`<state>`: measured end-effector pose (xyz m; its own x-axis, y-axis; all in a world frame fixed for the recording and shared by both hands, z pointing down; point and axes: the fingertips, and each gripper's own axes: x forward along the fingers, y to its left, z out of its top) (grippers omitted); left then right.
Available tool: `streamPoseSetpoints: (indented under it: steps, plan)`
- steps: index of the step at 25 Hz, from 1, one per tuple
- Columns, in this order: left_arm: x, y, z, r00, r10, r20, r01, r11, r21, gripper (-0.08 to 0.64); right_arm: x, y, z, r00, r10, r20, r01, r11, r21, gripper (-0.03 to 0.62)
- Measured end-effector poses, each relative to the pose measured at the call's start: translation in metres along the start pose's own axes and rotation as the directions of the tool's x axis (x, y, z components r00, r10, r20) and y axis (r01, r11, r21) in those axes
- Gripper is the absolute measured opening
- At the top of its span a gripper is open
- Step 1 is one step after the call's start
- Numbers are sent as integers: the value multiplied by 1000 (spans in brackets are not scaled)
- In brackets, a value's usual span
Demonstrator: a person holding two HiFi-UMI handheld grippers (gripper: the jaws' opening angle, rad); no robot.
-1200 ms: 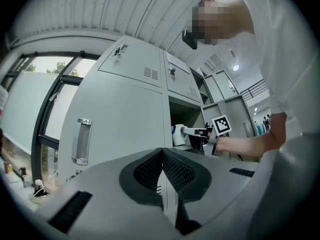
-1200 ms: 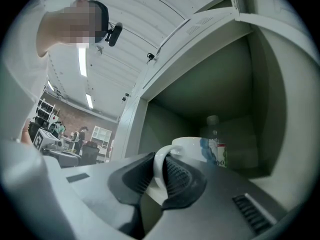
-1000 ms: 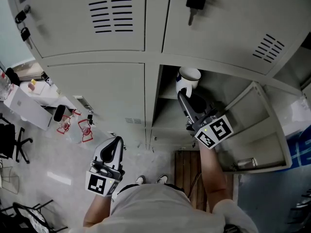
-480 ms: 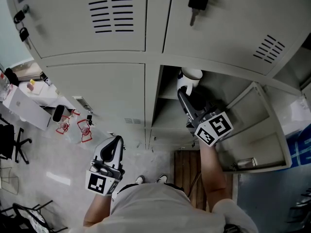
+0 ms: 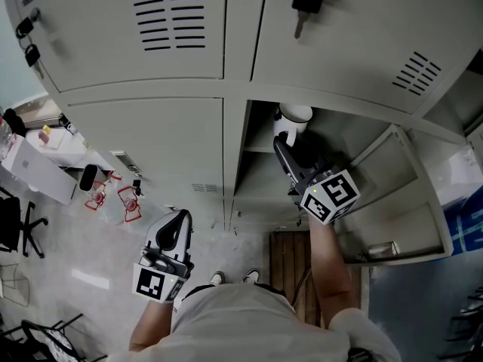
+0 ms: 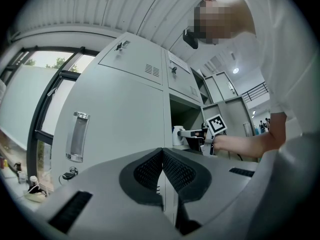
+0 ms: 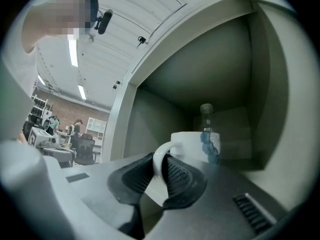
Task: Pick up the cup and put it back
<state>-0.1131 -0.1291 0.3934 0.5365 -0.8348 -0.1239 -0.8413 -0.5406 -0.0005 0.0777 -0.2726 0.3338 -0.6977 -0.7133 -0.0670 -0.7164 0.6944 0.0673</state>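
Head view: the right gripper [image 5: 280,145] reaches level into the open locker bay [image 5: 259,178], and the white cup [image 5: 293,118] sits at its tip, just inside the bay's mouth near the top. The bay's door [image 5: 400,202] is swung out to the right. The left gripper [image 5: 179,219] hangs low at the person's side, well apart from the locker, in front of a closed door [image 5: 151,142]. A key [image 5: 305,3] hangs in the door above the bay. Left gripper view: the left gripper [image 6: 162,150] has its two pads pressed together with nothing between them. Beyond it stands the grey locker front, and farther off the cup [image 6: 177,135] shows at the bay's edge with the right gripper [image 6: 192,132] on it. Right gripper view: the right gripper [image 7: 161,160] is narrow and has the cup's handle [image 7: 156,156] between its pads, each pad against the loop. Its jaws have just opened a little, with the handle still between them. The cup [image 7: 200,145] stands upright beyond the jaws, white with a blue mark on its right side, inside the bay. Whether its base rests on the shelf cannot be told. A bottle [image 7: 206,115] stands behind the cup near the back wall.
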Motion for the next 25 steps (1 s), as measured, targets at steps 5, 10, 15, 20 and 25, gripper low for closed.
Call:
streamPoseSetpoints:
  steps: [5,10,15,20,25]
  plan:
    - [0,0,0,1000,-12,2,12,1000,-1,21,-1,-2,-1,1000,-29,4,29,1000,-5,54]
    - [0,1,0,1000,-14,-3,14,1000,-3,21,-4,-4,-1,998,-61,0,61,998,-28,58]
    - [2,0,0,1000,-25,-3,25,1000,-4,21,-8,-8,-1,997,-80,-3,80,996,-39,60]
    - [6,-8,6,998,-58,27,59,998,-16,21,-8,-10,-2,997,-78,-5,78,996,-39,61]
    - [4,-6,2,999,-46,10,46,999,-11,21,-11,-8,-3,998,-68,-3,68,997,-30,94]
